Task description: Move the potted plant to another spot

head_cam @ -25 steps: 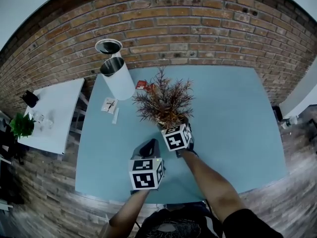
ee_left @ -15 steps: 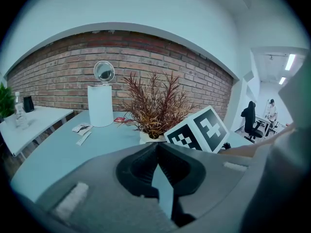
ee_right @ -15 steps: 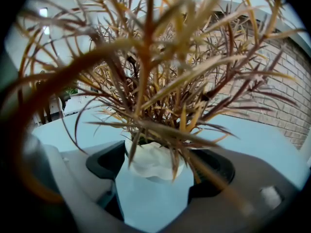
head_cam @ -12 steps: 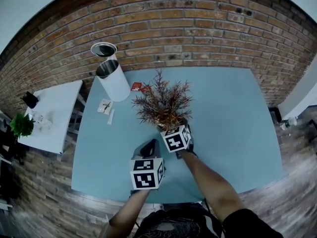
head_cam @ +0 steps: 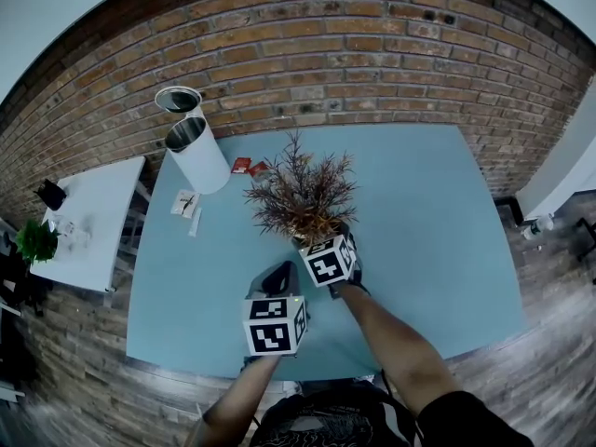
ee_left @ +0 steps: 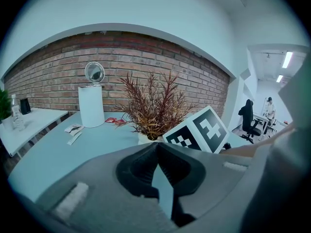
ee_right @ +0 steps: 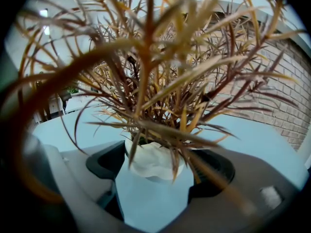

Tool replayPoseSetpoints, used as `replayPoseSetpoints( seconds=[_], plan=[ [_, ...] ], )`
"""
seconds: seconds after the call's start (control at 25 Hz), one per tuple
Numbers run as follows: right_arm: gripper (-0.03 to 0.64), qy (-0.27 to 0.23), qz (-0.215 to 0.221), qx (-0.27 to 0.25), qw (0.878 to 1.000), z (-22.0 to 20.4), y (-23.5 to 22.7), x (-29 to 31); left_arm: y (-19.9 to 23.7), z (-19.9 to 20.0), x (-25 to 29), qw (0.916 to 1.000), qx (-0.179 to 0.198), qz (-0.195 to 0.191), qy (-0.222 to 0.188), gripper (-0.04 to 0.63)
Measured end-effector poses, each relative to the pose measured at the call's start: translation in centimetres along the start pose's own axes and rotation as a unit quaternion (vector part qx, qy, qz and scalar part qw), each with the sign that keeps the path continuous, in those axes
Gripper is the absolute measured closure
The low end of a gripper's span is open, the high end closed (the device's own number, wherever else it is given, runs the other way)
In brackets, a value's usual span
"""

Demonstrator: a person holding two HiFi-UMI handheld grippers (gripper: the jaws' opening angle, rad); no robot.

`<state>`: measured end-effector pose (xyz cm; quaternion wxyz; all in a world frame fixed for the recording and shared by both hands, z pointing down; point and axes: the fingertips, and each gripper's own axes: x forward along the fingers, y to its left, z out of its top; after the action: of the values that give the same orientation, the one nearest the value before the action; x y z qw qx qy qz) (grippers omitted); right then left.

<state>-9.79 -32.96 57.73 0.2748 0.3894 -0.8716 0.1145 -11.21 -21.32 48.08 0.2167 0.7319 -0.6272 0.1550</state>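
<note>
Looking down in the head view, we are seeing the right gripper (head_cam: 319, 238) clamping the potted plant (head_cam: 300, 194) near the middle of the blue table (head_cam: 428, 222), the left gripper (head_cam: 279, 274) hovering just beside. In the left gripper view our jaws are pressing together on nothing, and black-and-white square markers (ee_left: 204, 130) are showing on the other gripper's cube. In the right gripper view wide-spread jaws are pinching the white pot (ee_right: 153, 161).

Head view looks steeply down; all views share the potted plant (head_cam: 303, 194), right gripper view nearest
</note>
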Motion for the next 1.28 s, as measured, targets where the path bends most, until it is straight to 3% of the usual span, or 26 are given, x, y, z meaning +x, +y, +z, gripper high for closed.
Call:
replayPoseSetpoints(
  seconds=[1.28],
  plan=[
    [0.199,0.000,-0.008,0.005,1.000,-3.3,-8.6,-4.7,-9.9,0.1,3.3,0.9994,0.030,-0.013,0.014,0.597]
  ],
)
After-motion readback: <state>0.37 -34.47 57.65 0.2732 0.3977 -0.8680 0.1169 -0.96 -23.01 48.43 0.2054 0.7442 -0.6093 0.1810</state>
